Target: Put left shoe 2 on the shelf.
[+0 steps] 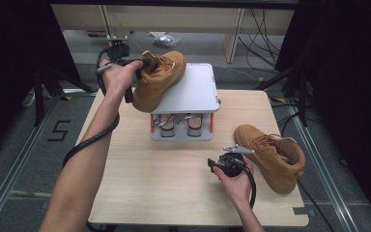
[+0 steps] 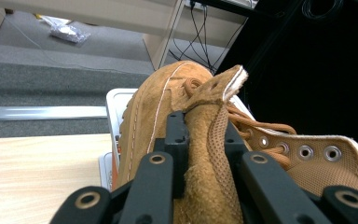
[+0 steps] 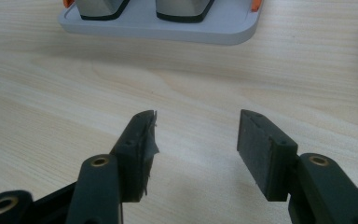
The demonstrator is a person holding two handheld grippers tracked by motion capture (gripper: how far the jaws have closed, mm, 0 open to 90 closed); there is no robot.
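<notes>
My left gripper [image 1: 142,65] is shut on the heel collar of a tan suede boot [image 1: 158,79], held tilted over the left edge of a grey two-level shoe rack [image 1: 195,89]. In the left gripper view the jaws pinch the boot's collar [image 2: 205,154], with its laces and eyelets to the right. A second tan boot [image 1: 270,154] lies on the table at the right. My right gripper [image 1: 211,163] stands open above the bare wood, left of that boot; in the right gripper view nothing sits between its fingertips [image 3: 196,140].
The wooden table [image 1: 140,183] carries the rack at its back centre, with another pair of shoes [image 1: 181,124] on the lower level. The rack's grey base [image 3: 158,25] lies ahead of the right gripper. Cables and a shelf stand beyond the table.
</notes>
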